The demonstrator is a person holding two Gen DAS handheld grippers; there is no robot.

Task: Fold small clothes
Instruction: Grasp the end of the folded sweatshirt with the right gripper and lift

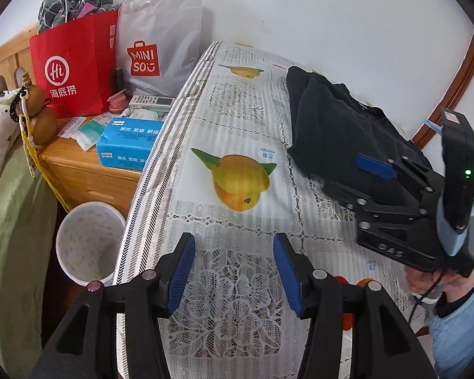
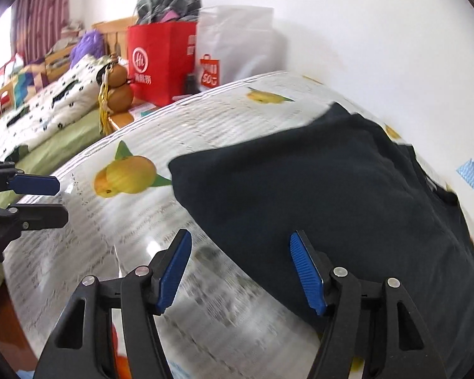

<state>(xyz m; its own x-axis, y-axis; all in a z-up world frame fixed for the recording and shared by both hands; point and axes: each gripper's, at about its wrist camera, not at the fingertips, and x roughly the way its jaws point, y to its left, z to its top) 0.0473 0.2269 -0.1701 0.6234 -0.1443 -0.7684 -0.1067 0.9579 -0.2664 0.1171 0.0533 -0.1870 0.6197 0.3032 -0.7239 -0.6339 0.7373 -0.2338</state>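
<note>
A dark, near-black garment (image 1: 335,123) lies bunched on the table's right side by the wall; in the right wrist view it (image 2: 325,189) spreads wide. My left gripper (image 1: 233,252) is open and empty over the lace tablecloth (image 1: 237,300), left of the garment. My right gripper (image 2: 240,252) is open and empty, its right finger over the garment's near edge. The right gripper also shows in the left wrist view (image 1: 376,170), at the garment. The left gripper shows at the left edge of the right wrist view (image 2: 55,199).
The table (image 1: 186,101) has a fruit-print cloth. Left of it stand a wooden nightstand (image 1: 88,173) with a blue tissue pack (image 1: 129,142), a red bag (image 1: 75,63), a white Miniso bag (image 1: 161,41), a gourd (image 1: 38,113), and a white bin (image 1: 88,243). A bed (image 2: 47,110) lies beyond.
</note>
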